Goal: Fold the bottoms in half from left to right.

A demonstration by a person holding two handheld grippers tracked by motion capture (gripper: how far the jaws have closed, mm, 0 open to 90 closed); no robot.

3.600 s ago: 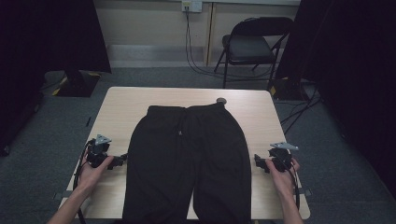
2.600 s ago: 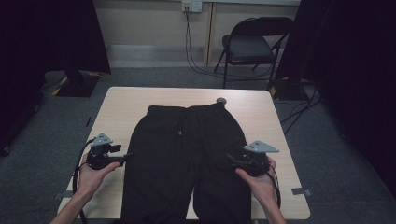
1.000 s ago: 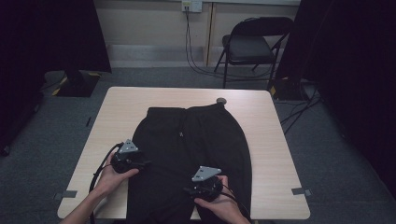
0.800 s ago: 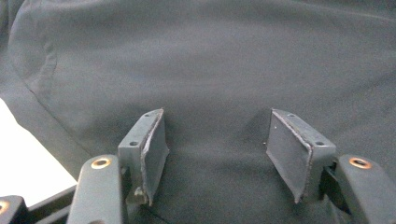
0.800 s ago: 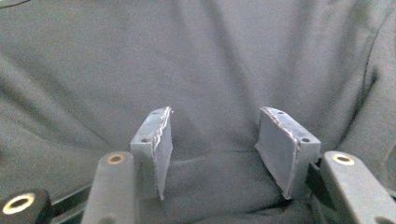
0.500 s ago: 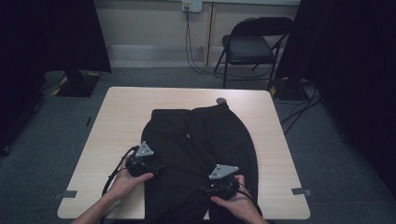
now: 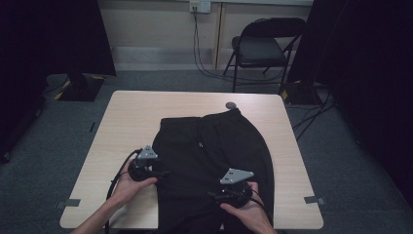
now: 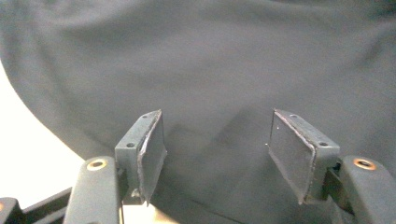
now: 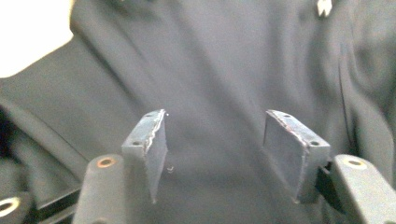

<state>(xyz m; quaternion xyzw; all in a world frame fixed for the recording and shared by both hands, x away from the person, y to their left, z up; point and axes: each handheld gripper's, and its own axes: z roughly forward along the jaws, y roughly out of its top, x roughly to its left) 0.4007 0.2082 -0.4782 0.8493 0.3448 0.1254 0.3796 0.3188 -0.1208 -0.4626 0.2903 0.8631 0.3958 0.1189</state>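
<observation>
Gaping jaws above black trousers (image 7: 214, 146)

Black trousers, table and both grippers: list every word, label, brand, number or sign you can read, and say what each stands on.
No readable text anywhere.
Black trousers: a small white mark near the waist, too small to read; in the right gripper view a white bit at the top edge, blurred.
Table: bare wood, no writing.
Left gripper and right gripper: plain black pads, no lettering.
Wall socket: no legible marking.

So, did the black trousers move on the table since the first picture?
Yes. The black trousers now lie shorter and bunched, their near part drawn up toward the far edge of the table, leaving more bare wood on the left.
</observation>
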